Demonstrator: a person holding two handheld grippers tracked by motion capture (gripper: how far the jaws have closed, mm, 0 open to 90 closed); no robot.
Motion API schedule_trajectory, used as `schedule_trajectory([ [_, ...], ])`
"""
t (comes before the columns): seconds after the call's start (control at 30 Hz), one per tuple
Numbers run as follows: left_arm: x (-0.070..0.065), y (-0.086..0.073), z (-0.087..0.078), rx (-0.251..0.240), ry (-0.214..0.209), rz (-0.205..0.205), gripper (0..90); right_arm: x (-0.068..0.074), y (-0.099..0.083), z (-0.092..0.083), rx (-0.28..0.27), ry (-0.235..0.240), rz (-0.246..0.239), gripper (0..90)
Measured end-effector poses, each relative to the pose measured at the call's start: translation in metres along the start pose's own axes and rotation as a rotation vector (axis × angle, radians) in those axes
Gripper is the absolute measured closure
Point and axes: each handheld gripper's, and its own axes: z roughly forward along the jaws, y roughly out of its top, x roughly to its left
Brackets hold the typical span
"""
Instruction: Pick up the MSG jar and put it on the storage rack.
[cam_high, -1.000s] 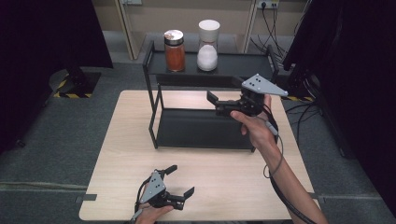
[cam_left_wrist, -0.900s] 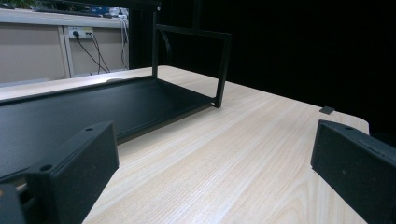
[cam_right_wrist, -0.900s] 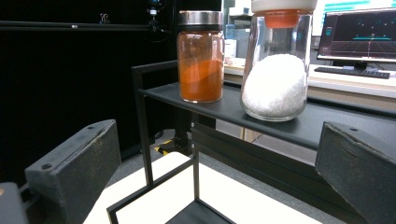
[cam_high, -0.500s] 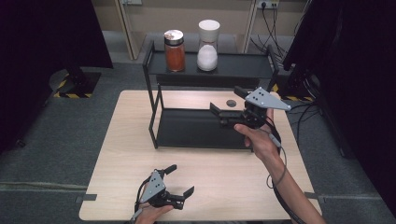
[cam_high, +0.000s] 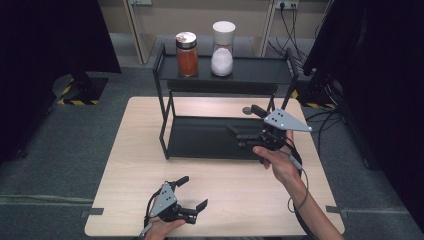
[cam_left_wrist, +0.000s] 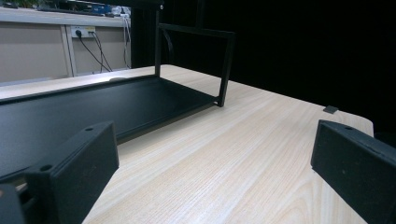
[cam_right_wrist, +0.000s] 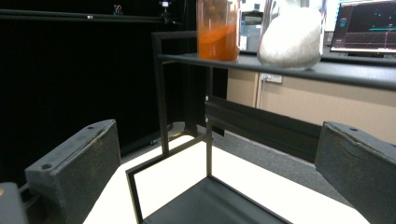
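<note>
While the right gripper (cam_high: 243, 126) hangs open-jawed at frame centre-right over the rack's lower shelf (cam_high: 210, 142), the jars (orange jar (cam_high: 187, 54), white jar (cam_high: 222, 49)) stand upper centre; approach step, likely needing a lift. Left gripper (cam_high: 192, 192) rests open, bottom.

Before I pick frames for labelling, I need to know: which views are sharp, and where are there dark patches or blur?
High view: even light on the table, both jars crisp, black surroundings at the sides. Left gripper view: wood grain sharp, its own jaws slightly soft, right background black. Right gripper view: orange jar and white jar cut off at the top edge, the left side dark, the table below them blown out white.
</note>
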Motion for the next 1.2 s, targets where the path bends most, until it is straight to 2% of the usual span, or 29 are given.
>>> schedule_trajectory([
  [0.77, 0.000, 0.000, -0.001, -0.005, 0.003, 0.003, 0.2, 0.005, -0.038, -0.018, 0.025, 0.042, 0.028, 0.4],
  [1.2, 0.000, 0.000, 0.000, -0.005, 0.004, 0.000, 0.3, 0.007, -0.060, -0.029, 0.036, 0.044, 0.036, 0.4],
])
